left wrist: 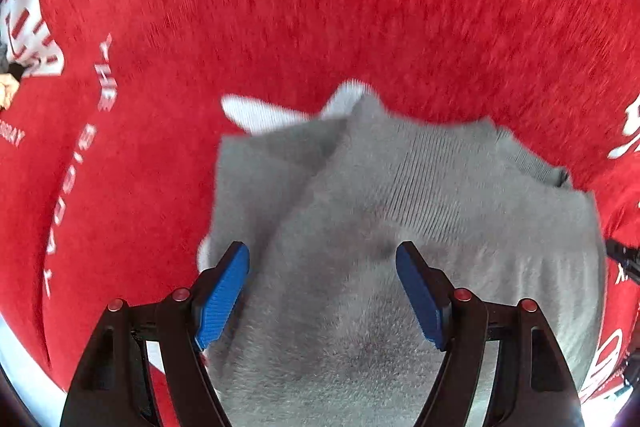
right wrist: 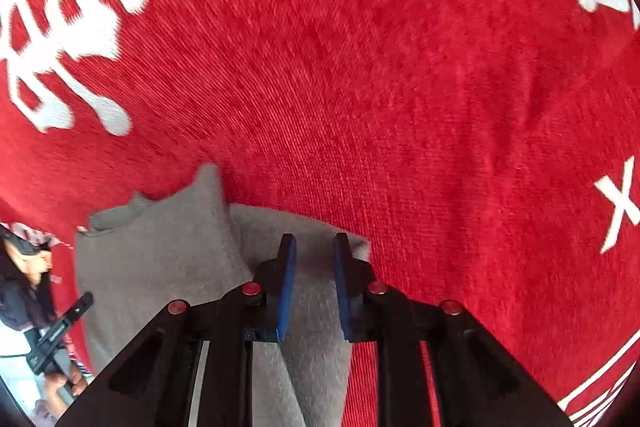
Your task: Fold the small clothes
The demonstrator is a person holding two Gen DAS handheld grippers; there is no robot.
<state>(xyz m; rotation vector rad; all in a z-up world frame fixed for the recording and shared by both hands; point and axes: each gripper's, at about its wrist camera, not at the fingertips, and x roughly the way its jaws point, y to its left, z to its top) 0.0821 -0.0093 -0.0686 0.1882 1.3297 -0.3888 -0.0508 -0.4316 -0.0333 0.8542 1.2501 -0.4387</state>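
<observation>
One small grey knitted garment (left wrist: 360,227), white-edged, lies partly folded on the red plush cloth with white lettering (left wrist: 320,7), spread flat, probably for creasing. The left tongs (left wrist: 322,259) hover wide apart above it, holding nothing. The right tongs (right wrist: 315,247) stand narrowly apart over its edge, gripping nothing.
</observation>
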